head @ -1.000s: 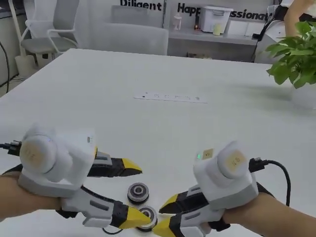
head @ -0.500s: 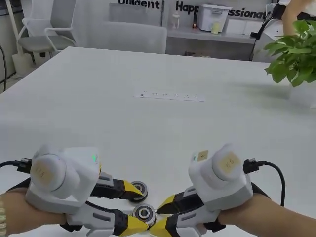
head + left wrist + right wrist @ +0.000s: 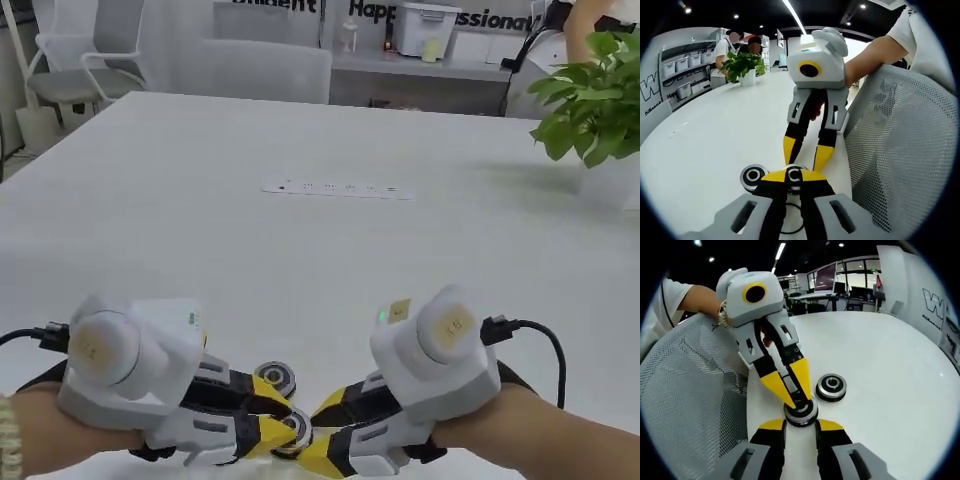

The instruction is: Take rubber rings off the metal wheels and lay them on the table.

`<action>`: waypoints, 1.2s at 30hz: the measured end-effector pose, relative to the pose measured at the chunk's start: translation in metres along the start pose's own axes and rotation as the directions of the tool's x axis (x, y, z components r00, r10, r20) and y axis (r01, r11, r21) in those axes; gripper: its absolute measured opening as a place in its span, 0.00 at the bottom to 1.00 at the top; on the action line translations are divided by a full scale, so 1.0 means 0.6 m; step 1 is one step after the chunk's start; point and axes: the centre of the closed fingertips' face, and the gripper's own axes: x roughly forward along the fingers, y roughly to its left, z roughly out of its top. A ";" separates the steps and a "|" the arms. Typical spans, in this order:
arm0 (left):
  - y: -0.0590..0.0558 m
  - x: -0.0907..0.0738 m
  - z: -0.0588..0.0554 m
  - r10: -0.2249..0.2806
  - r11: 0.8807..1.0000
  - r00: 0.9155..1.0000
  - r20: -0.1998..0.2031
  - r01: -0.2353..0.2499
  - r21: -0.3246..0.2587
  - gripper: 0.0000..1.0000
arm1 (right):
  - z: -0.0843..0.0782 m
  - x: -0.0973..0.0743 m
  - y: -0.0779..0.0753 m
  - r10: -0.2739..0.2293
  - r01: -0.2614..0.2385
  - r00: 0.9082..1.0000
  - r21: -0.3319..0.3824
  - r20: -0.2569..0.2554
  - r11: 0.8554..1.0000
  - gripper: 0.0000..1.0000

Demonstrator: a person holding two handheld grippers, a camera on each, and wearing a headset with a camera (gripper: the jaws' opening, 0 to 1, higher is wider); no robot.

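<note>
Here, at the near edge of a white table [image 3: 320,270], two yellow-tipped grippers meet over the near wheel [image 3: 295,425], one of two small wheels standing flat and close together. The far wheel [image 3: 275,378] lies just beyond it, untouched.

Each wheel is a squat silver disc with a dark band around its rim, stepped metal rings on its face and a dark bore at the hub, as the right gripper view shows on both the near wheel [image 3: 801,414] and the far wheel [image 3: 831,386].

The left gripper [image 3: 796,395] comes down from the upper left with its jaws drawn almost together, pinching the near wheel's upper rim. The right gripper [image 3: 801,425] has its jaws about a wheel's width apart, one tip against each side of that wheel, holding it.

In the left gripper view the left gripper [image 3: 793,176] covers most of the near wheel [image 3: 795,169], with the right gripper [image 3: 806,152] opposite and a mesh chair back [image 3: 900,150] alongside.
</note>
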 end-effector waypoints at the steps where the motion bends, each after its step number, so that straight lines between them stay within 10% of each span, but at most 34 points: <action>1: 0.001 0.000 0.000 0.005 1.000 1.000 0.006 -0.005 -0.004 0.04 | 0.000 0.000 0.000 0.001 -0.001 1.000 0.006 0.002 1.000 0.20; 17: 0.001 0.001 0.000 0.017 1.000 0.999 0.031 -0.017 -0.020 0.03 | 0.003 0.000 -0.001 -0.002 0.002 1.000 -0.004 0.007 1.000 0.19; 27: 0.003 0.002 0.002 0.028 1.000 0.999 0.035 -0.028 -0.011 0.02 | -0.008 -0.006 -0.005 -0.015 0.014 1.000 -0.046 -0.023 0.999 0.00; 36: 0.000 0.002 0.002 0.027 1.000 0.999 0.037 -0.027 -0.006 0.02 | -0.006 -0.003 -0.015 -0.032 0.034 0.998 0.040 -0.049 0.999 0.00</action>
